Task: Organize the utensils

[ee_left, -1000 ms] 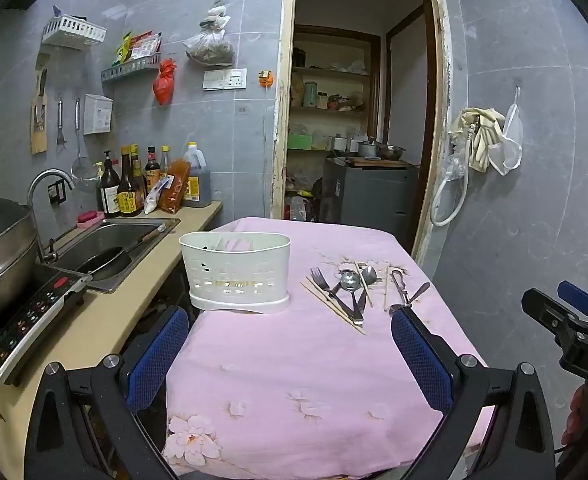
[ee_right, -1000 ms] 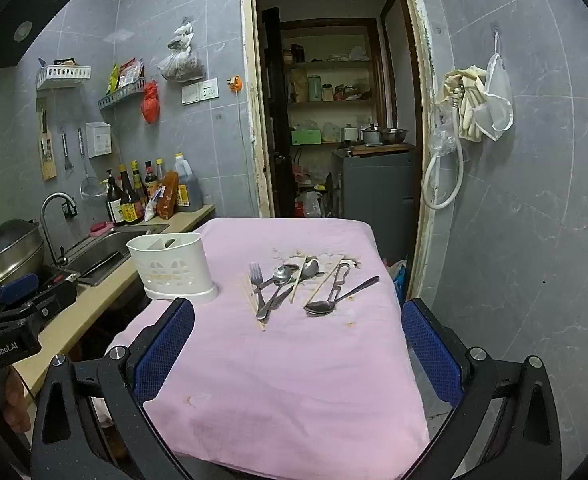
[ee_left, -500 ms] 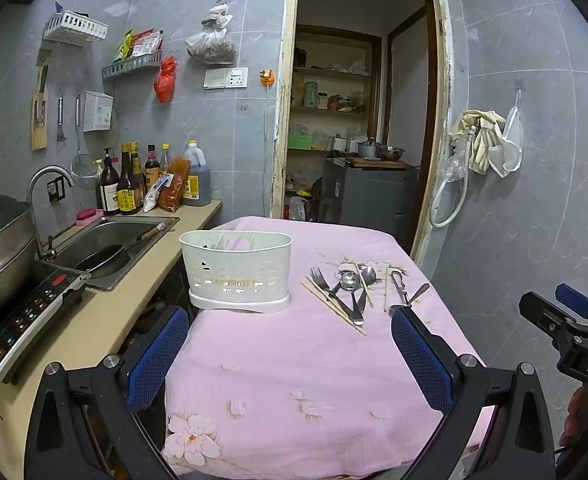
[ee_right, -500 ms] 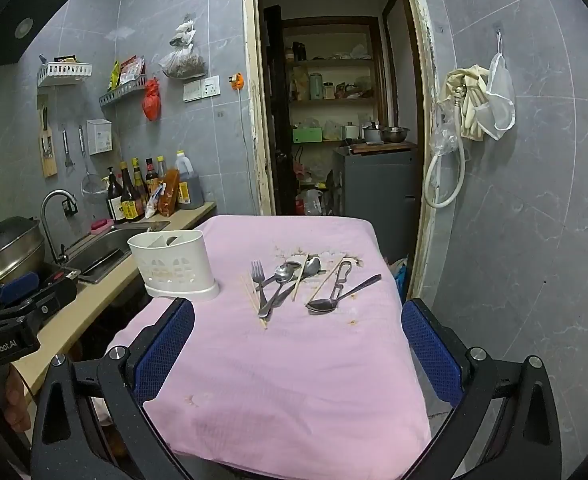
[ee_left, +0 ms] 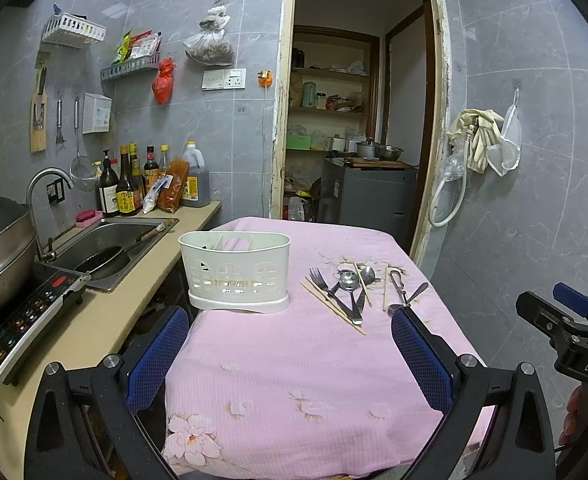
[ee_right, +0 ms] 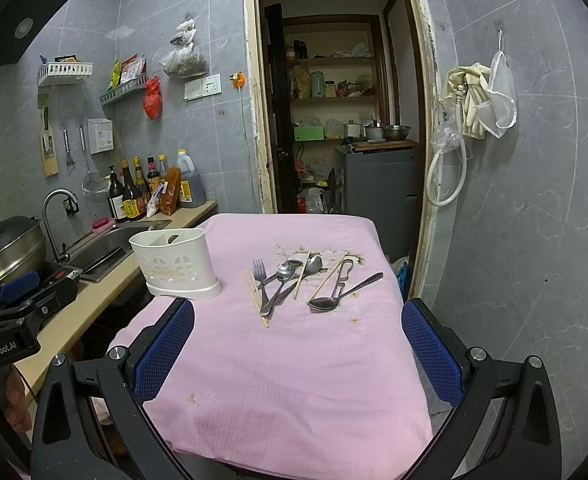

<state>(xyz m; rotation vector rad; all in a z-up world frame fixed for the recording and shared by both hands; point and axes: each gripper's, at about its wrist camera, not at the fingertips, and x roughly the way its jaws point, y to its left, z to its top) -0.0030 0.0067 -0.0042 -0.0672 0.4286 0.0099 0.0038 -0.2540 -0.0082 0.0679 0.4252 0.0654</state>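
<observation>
Both claws, left (ee_left: 290, 352) and right (ee_right: 297, 344), hang wide and empty. Nothing is sorted yet; next, I judge, reach the fork (ee_right: 260, 278) for the holder (ee_right: 176, 264).

tablecloth (ee_left: 294, 360): pink, faint floral print at near edge | utensil holder (ee_left: 234, 270): cream-white, arched cut-out pattern | cutlery (ee_right: 282, 280): silver metal | chopsticks (ee_right: 327, 278): pale wood | left claw (ee_left: 290, 354): black frame, blue mesh pads | right claw (ee_right: 297, 354): black frame, blue mesh pads | wall tiles (ee_left: 533, 80): grey marbled | counter (ee_left: 94, 320): beige
</observation>
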